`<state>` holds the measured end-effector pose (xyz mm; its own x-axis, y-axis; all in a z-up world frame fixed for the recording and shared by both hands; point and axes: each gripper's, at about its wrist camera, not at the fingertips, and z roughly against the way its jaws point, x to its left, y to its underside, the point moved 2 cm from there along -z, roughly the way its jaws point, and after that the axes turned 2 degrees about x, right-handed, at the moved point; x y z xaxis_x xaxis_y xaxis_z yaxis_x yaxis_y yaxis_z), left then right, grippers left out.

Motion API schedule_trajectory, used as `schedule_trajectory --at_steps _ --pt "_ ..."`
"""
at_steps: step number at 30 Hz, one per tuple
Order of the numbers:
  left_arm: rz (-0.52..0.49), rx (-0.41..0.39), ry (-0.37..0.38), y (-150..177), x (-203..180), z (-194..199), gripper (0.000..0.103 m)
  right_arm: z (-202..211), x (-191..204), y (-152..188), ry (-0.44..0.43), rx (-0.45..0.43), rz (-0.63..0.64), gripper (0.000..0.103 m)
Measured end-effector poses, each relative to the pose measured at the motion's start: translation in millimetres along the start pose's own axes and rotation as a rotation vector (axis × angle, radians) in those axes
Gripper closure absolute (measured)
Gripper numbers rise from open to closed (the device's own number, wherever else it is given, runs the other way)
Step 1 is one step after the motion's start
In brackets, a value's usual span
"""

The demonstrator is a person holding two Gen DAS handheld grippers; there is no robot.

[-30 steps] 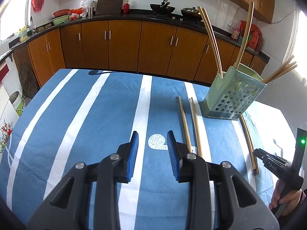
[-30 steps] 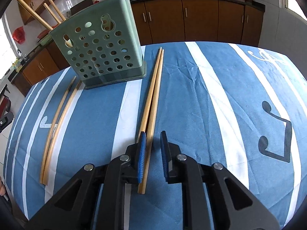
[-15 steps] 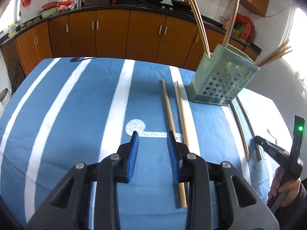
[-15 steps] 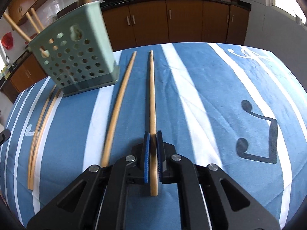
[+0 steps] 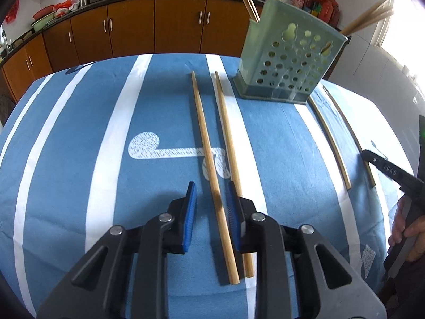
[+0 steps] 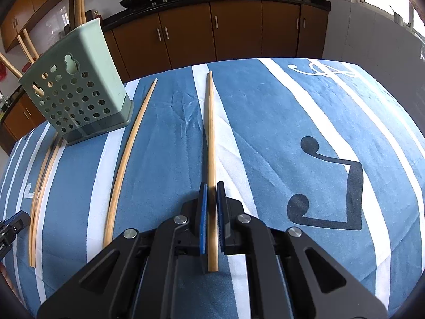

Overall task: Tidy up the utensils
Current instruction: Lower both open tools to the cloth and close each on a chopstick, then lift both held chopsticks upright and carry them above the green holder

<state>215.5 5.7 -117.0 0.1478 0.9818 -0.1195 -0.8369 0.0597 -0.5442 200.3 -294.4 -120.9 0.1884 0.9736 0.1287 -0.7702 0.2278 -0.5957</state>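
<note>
A green perforated holder stands upright on the blue striped cloth with several chopsticks sticking out of it. My left gripper straddles the near end of one chopstick. Its jaws are closing and the pads stand clear of the stick. A second chopstick runs just outside the right pad. My right gripper is shut on the near end of another chopstick, which points away from me. Its former partner lies to its left.
In the left wrist view two more chopsticks lie right of the holder, with the right gripper and a hand at their near ends. Brown kitchen cabinets line the wall beyond the table's far edge.
My left gripper dropped toward the left pair, now straddles one chopstick, and its jaws narrowed. My right gripper shut on its chopstick, which now lies well apart from its partner.
</note>
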Motion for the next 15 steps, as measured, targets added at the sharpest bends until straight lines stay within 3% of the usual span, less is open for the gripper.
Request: schedule_trajectory --at_steps 5,15 --pt "-0.037 -0.012 -0.068 3 -5 -3 0.094 0 2 0 -0.001 -0.002 0.009 0.095" --pt "0.081 -0.027 -0.147 -22 52 -4 0.095 0 19 4 -0.061 -0.007 0.067 0.095"
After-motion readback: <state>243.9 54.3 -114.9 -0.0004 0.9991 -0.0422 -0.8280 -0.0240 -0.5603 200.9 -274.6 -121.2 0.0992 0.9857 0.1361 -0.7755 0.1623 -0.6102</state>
